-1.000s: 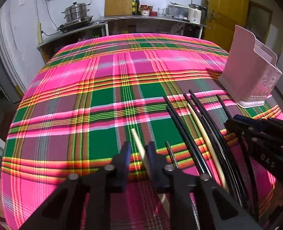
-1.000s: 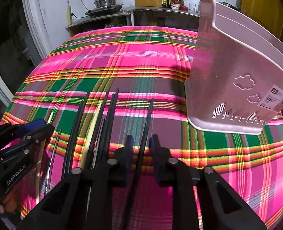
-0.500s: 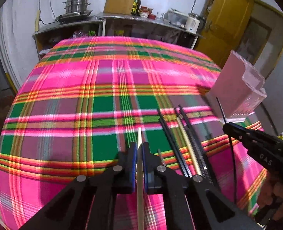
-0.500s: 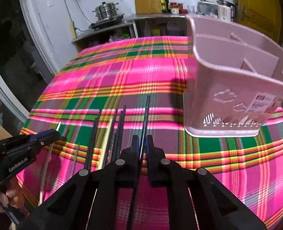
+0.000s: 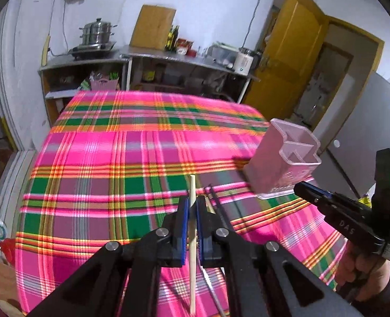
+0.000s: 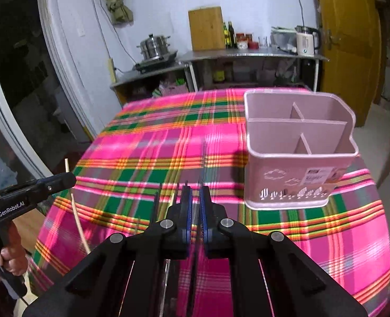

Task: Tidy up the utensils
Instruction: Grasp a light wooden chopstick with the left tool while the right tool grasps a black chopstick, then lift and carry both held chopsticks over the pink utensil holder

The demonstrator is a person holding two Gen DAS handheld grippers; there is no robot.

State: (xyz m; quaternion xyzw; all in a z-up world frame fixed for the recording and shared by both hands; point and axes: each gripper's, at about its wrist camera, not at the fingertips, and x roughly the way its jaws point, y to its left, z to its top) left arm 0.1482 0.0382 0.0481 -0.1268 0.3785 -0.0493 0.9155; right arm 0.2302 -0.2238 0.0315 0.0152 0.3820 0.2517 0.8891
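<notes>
- Chopsticks are the matter here: a pale wooden chopstick [image 5: 192,227] is pinched between the blue pads of the left tool [image 5: 192,206], and it runs along the tool's own forward line, tip sticking out ahead of the pads and tail trailing back under the frame.
- Lifted well above the plaid pink-and-green cloth on the counter [image 5: 110,163], the left tool has its jaws clenched on that stick.
- In the right wrist view the right tool [image 6: 195,198] has its jaws drawn almost together; something thin and dark seems to sit between them, probably a black chopstick [image 6: 195,264], but motion blur keeps me from being sure.
- More dark chopsticks [image 6: 156,206] lie on the cloth just below and left of the right tool, their long axes pointing roughly away from the person.
- The pink plastic utensil caddy with dividers [image 6: 298,142] stands upright on the cloth, ahead and to the right of the right tool, its open compartments bare as far as can be seen.
- From the left tool the caddy [image 5: 287,163] lies ahead and off to the right, farther than from the right one; the right hand is nearer.
- My judgement: each stick must be tipped from forward-pointing to upright before it can drop into a compartment.
</notes>
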